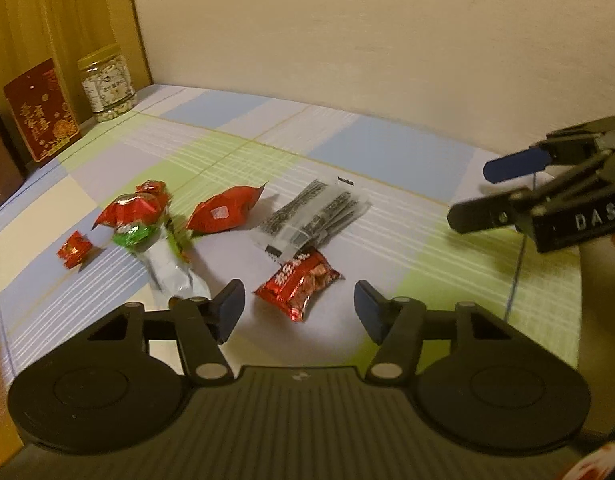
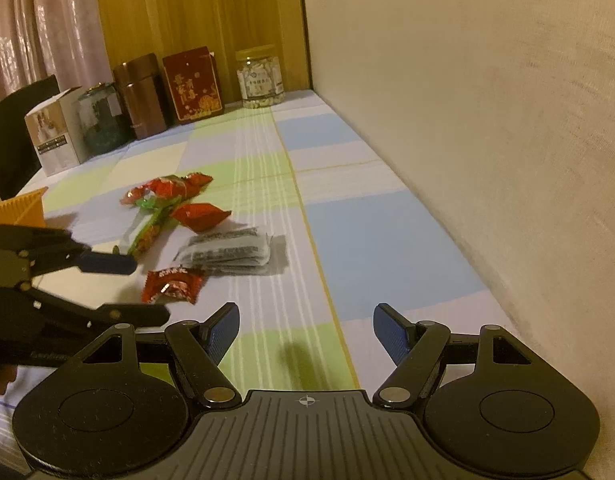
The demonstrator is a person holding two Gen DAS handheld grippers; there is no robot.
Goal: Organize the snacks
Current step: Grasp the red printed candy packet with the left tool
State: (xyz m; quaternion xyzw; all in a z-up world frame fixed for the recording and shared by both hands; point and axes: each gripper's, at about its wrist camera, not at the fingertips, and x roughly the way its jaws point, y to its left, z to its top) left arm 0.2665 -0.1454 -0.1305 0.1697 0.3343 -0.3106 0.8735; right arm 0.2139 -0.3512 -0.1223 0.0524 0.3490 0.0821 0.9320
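Note:
A small red snack packet (image 1: 297, 290) lies on the checked tablecloth (image 1: 387, 152), just ahead of my left gripper (image 1: 299, 308) and between its open fingers; the pads do not touch it. Beyond it lie a clear bag of dark sticks (image 1: 311, 216), a red pillow packet (image 1: 223, 214), a green and silver packet (image 1: 167, 256), a red wrapped bundle (image 1: 135, 208) and a tiny red candy (image 1: 74, 250). My right gripper (image 2: 307, 328) stands open over bare cloth with nothing between its fingers. In its view the left gripper (image 2: 147, 288) straddles the red packet (image 2: 173, 286).
Along the far end stand a red tin (image 2: 193, 84), a jar of pale pieces (image 2: 261, 78), a brown canister (image 2: 141, 96), a glass jar (image 2: 101, 120) and a white box (image 2: 55, 132). An orange basket corner (image 2: 21, 206) shows at left. A wall (image 2: 487, 120) borders the right side.

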